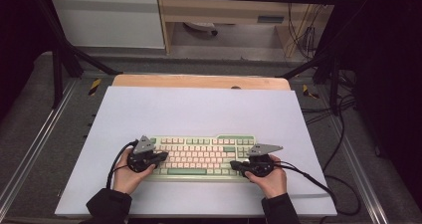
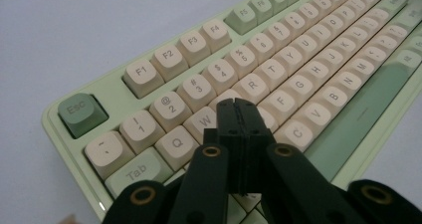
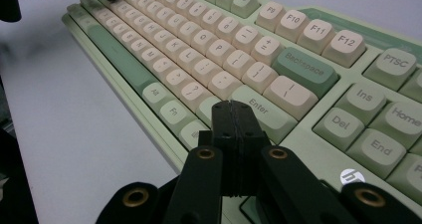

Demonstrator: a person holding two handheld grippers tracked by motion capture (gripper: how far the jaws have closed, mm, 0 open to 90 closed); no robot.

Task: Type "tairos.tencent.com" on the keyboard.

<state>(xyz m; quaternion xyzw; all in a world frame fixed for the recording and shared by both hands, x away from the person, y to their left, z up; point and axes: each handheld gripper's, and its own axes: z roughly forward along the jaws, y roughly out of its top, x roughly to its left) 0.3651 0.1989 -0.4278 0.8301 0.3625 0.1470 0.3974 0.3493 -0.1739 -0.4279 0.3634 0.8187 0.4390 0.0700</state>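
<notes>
**Both grippers poised over the keyboard**

I see the green-and-cream keyboard [image 1: 201, 157] lying near the front of the white table sheet [image 1: 199, 109]. My left gripper [image 2: 238, 104] hangs over the W and E keys, jaws pressed together, empty. My right gripper [image 3: 232, 106], likewise closed on nothing, sits beside the Enter key [image 3: 263, 112]. Cables [image 1: 318, 184] trail off right.

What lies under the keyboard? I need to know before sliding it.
The keyboard lies flat on a pale sheet that covers the table; a wooden edge shows behind. Whatever sits directly beneath the keyboard is covered.
</notes>
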